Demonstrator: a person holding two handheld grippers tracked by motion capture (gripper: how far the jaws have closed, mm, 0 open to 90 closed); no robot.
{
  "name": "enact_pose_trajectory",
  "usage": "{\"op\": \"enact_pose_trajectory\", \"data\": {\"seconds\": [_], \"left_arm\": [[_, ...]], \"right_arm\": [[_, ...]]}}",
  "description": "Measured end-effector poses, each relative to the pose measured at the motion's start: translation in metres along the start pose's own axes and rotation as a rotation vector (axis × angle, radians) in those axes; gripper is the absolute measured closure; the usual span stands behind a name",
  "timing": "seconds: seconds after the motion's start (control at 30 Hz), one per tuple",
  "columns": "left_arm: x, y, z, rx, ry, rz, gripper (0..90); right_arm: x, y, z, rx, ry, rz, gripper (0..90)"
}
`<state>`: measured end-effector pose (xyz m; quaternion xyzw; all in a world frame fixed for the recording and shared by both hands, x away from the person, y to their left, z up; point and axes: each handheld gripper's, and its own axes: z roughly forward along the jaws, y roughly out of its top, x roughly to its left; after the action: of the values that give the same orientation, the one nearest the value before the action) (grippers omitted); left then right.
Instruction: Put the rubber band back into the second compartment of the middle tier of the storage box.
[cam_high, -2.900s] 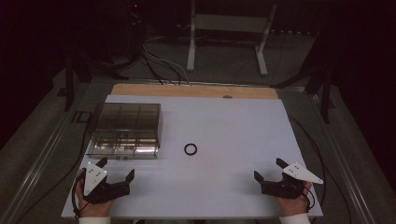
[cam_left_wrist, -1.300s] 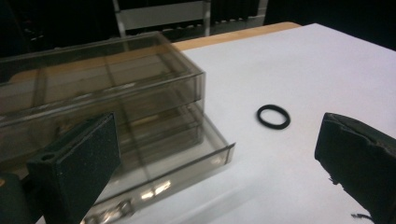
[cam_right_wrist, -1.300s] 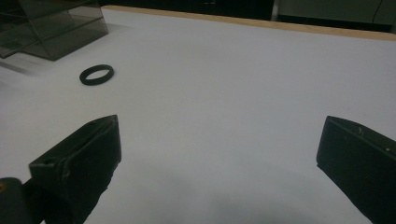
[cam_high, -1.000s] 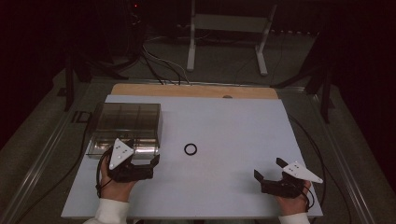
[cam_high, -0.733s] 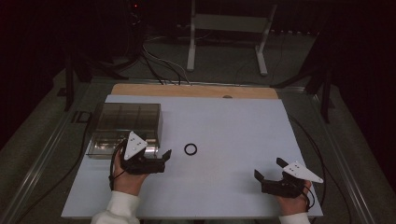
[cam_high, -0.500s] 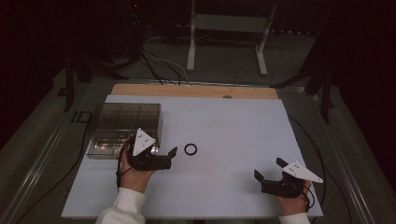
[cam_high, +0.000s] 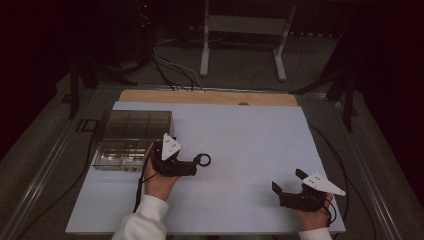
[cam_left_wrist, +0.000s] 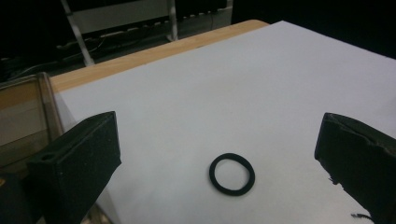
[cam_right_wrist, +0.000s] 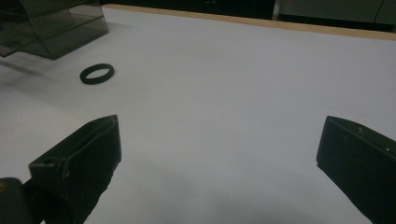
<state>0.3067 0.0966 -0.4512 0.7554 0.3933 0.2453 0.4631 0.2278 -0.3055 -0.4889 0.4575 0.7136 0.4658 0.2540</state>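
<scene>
While left tool (cam_left_wrist: 219, 154) gapes: round matte-black ring (cam_left_wrist: 232, 173), flat.

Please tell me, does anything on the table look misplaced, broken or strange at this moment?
Nothing stands out. The black ring lies flat and whole on the white table, ahead of the open left gripper. The clear compartment box sits square near the left edge. The right gripper is open, well apart.

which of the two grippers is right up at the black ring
The left gripper: its open jaws reach the black ring beside the clear compartment box. The right gripper sits open near the table's front right corner, far from it.
</scene>
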Motion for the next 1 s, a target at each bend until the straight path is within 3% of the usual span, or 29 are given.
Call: {"op": "enact_pose_trajectory", "data": {"seconds": [1.0], "left_arm": [[-0.013,-0.012,0.057,0.082,0.021,-0.027,1.1]], "right_arm": [[0.000,0.000,0.000,0.003,0.003,-0.001,0.0]]}}
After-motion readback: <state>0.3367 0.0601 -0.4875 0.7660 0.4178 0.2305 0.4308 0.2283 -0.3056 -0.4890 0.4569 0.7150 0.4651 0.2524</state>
